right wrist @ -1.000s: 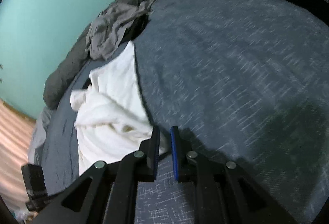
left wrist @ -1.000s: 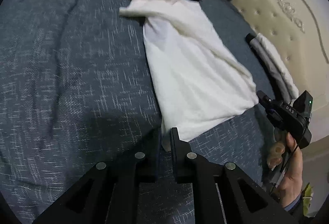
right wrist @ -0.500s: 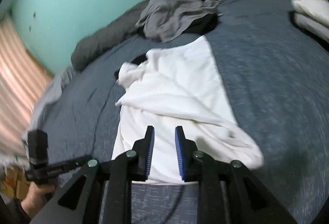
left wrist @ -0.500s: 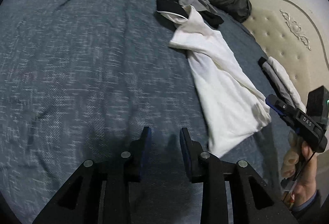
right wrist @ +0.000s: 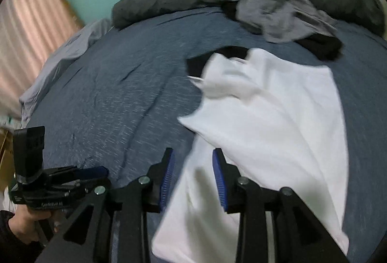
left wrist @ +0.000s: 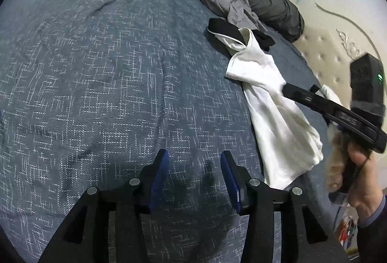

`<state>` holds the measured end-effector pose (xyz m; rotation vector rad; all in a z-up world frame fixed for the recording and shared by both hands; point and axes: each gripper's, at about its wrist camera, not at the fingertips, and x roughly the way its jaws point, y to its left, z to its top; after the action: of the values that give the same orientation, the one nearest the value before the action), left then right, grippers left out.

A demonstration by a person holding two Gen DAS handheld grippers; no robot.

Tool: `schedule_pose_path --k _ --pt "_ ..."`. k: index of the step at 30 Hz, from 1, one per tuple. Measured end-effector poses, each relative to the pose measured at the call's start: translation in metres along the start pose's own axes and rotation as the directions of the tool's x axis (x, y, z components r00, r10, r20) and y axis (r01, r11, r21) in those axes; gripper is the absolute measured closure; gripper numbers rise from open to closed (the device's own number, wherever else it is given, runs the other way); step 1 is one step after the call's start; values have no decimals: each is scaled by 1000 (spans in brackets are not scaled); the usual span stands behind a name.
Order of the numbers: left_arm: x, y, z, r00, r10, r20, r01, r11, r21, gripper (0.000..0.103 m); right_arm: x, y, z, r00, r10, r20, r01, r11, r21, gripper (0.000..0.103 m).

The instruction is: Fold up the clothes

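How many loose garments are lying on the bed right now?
3: a white shirt spread near the right gripper, a crumpled grey garment by the dark rolled duvet, and a black piece between them. More may be hidden underneath.

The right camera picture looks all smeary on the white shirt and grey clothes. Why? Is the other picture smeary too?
Right wrist view: motion blur smears the white shirt, the grey clothes and the bedspread; only the right gripper looks crisp. Left wrist view: the bedspread weave is sharp, and only the right gripper and the hand holding it blur. Both views bend the bed round, fisheye style.
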<state>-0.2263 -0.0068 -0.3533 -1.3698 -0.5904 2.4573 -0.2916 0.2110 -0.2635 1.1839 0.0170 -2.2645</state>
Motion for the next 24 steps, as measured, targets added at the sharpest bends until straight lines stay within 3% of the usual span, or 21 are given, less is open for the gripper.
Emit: schedule_pose_path --k 7,15,21,24 --pt "-4 1 2 1000 -26 1 26 1000 5 54 37 29 20 993 -99 -63 86 979 -184 71" --pt "-7 9 5 999 -36 8 36 999 -20 54 69 50 19 969 -217 -121 156 911 -382 72" --pt "-10 9 7 999 -40 14 40 999 -14 54 77 41 21 951 -281 -127 211 894 -395 98" --pt "-10 13 7 999 -41 14 41 999 -22 54 70 41 24 953 -287 -101 224 887 -403 100"
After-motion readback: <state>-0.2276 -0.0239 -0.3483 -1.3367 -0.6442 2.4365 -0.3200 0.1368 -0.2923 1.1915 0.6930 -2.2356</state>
